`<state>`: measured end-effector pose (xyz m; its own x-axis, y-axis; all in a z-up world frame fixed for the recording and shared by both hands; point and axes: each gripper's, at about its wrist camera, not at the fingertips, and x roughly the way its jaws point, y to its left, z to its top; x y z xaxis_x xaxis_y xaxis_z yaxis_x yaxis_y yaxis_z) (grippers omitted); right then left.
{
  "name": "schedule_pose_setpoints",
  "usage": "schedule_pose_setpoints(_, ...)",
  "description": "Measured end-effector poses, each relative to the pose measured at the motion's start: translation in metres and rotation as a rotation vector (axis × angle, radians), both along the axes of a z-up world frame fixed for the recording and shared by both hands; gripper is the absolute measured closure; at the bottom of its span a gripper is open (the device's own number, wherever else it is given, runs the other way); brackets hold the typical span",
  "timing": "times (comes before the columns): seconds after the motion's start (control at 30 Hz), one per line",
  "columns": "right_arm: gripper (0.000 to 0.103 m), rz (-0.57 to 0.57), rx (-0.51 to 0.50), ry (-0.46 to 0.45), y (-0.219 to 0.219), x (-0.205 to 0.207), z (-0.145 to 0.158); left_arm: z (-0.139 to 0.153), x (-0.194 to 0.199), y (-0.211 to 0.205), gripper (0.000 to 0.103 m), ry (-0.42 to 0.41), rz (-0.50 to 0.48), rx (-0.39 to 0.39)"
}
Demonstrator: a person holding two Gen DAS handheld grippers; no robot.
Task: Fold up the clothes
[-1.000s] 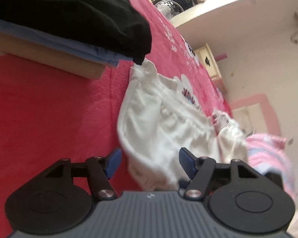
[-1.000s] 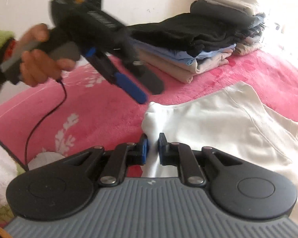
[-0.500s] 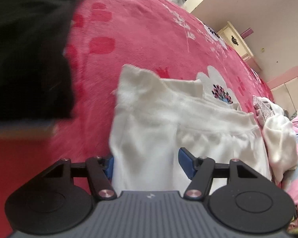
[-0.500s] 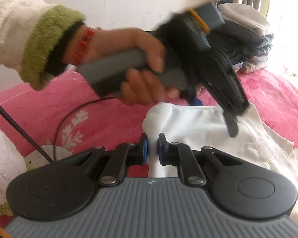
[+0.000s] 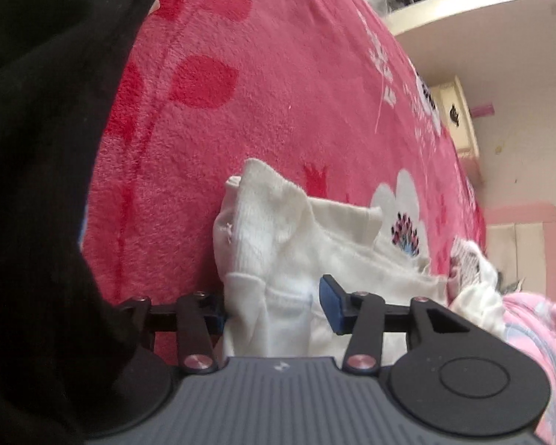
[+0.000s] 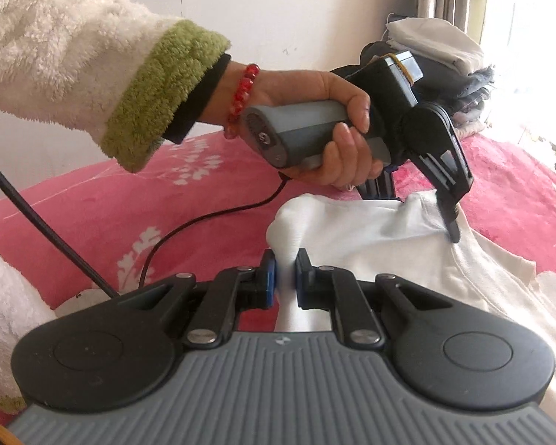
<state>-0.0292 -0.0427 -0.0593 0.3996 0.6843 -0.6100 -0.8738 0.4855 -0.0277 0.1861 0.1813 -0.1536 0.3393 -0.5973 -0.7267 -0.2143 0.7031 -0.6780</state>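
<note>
Since a second ago the left gripper point(image 5: 274, 307) has swung from above the pink plush floral blanket point(image 5: 278, 92) down onto the white knit garment point(image 6: 370, 244), which lies spread on that blanket; its jaws stand apart astride a bunched edge. Beside it, the right gripper point(image 6: 284, 278) keeps a corner pinched tight. Judging by this, the left should bite all layers before both lift evenly.

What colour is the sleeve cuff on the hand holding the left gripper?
Green, on the fuzzy white sleeve cuff; clearest in the right wrist view.
</note>
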Motion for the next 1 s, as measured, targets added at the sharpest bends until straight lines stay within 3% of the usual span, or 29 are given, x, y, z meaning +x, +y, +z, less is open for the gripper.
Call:
schedule_pose_setpoints(0.03,0.094,-0.002,0.001,-0.002,-0.001,-0.001,0.001,0.0,0.0,-0.002,0.07,-0.003,0.001,0.004)
schedule_pose_setpoints(0.13,0.094,-0.02,0.011,-0.01,-0.006,0.0,0.004,0.006,0.001,-0.007,0.086,-0.008,0.002,0.012)
schedule_pose_setpoints(0.4,0.094,-0.118,0.068,-0.032,-0.045,-0.005,0.025,0.051,0.013,-0.052,0.089,-0.051,-0.047,0.044)
schedule_pose_setpoints(0.6,0.094,-0.274,0.163,-0.053,-0.109,-0.015,0.044,0.092,0.033,-0.128,0.089,-0.089,-0.12,0.054)
schedule_pose_setpoints(0.73,0.094,-0.41,0.226,-0.06,-0.156,-0.023,0.055,0.11,0.043,-0.193,0.089,-0.095,-0.209,0.11)
schedule_pose_setpoints(1.0,0.094,-0.768,0.403,0.006,-0.262,-0.043,0.043,0.097,0.05,-0.305,0.089,-0.107,-0.387,0.213)
